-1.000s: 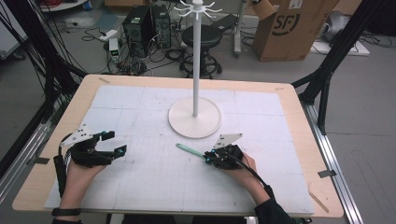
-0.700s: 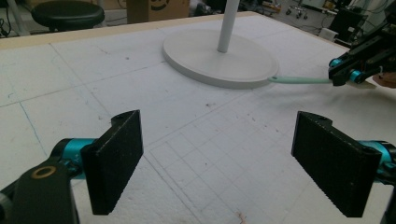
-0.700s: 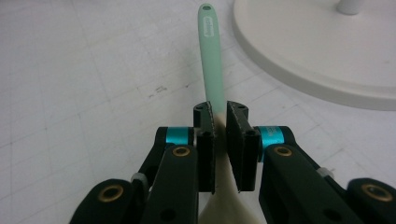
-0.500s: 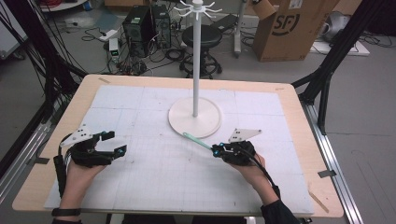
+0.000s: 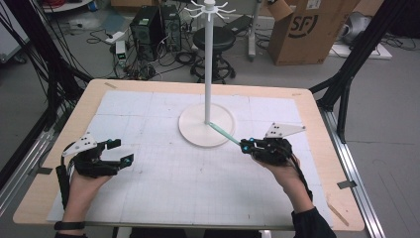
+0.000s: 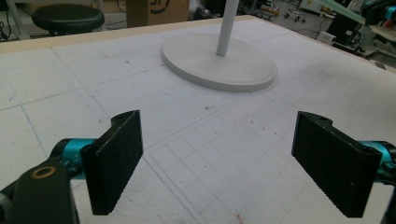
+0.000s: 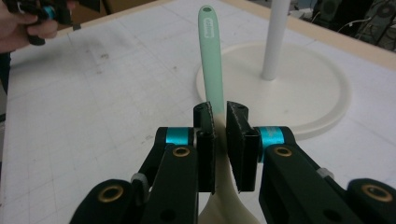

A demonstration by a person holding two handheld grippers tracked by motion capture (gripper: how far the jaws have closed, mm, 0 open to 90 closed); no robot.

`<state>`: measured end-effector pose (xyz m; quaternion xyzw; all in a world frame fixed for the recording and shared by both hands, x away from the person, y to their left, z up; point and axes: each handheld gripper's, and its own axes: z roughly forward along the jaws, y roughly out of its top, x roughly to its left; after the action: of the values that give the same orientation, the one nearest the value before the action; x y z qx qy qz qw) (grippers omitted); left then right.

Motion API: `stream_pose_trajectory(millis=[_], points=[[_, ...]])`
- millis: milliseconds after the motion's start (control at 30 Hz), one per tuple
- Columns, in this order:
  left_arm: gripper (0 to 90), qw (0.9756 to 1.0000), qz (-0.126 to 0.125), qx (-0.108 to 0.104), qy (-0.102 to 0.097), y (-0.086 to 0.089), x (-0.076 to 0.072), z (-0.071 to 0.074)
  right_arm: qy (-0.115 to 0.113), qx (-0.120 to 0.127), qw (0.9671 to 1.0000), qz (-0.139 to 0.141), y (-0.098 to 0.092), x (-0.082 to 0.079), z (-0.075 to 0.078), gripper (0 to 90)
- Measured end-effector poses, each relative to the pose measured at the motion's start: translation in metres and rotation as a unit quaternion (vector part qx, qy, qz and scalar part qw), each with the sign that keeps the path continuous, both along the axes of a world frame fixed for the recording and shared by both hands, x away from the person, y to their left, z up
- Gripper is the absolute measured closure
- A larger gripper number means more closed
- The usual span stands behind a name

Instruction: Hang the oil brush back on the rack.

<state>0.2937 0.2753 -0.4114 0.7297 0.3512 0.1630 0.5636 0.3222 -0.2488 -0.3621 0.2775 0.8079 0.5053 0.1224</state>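
A utensil with a mint-green handle (image 7: 210,51) and a cream head is clamped in my right gripper (image 7: 220,135), which is shut on it where handle meets head. The handle (image 5: 224,134) points away from the gripper toward the white stand, and its tip with a small hole reaches over the stand's round base (image 5: 198,130). My right gripper (image 5: 246,145) sits right of the base, low over the mat. From the base a tall white pole (image 5: 209,64) rises to a ring of hooks (image 5: 209,8). At the left of the table my left gripper (image 5: 122,150) is open, nothing between its jaws (image 6: 233,163).
A white gridded mat (image 5: 168,173) covers the wooden table (image 5: 74,119). The stand's base (image 6: 219,65) lies ahead of the left gripper. Beyond the far edge are a black stool (image 5: 213,39), computer cases (image 5: 148,25) and a cardboard box (image 5: 307,29).
My right gripper has carried the utensil to the right and farther from the person, bringing the handle tip over the stand's base. The left gripper has barely moved.
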Motion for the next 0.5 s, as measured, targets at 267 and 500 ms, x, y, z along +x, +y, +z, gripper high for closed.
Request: stream_pose_trajectory(millis=[267,500], points=[[17.1,1.0000,-0.001,0.000,-0.002,0.001,0.000,0.000,-0.022,0.009,0.9996,-0.012,-0.015,0.005,0.042,83.0],[17.1,1.0000,-0.002,-0.001,-0.001,0.001,0.000,0.000,-0.049,0.020,0.9983,-0.024,-0.025,0.008,0.082,83.0]])
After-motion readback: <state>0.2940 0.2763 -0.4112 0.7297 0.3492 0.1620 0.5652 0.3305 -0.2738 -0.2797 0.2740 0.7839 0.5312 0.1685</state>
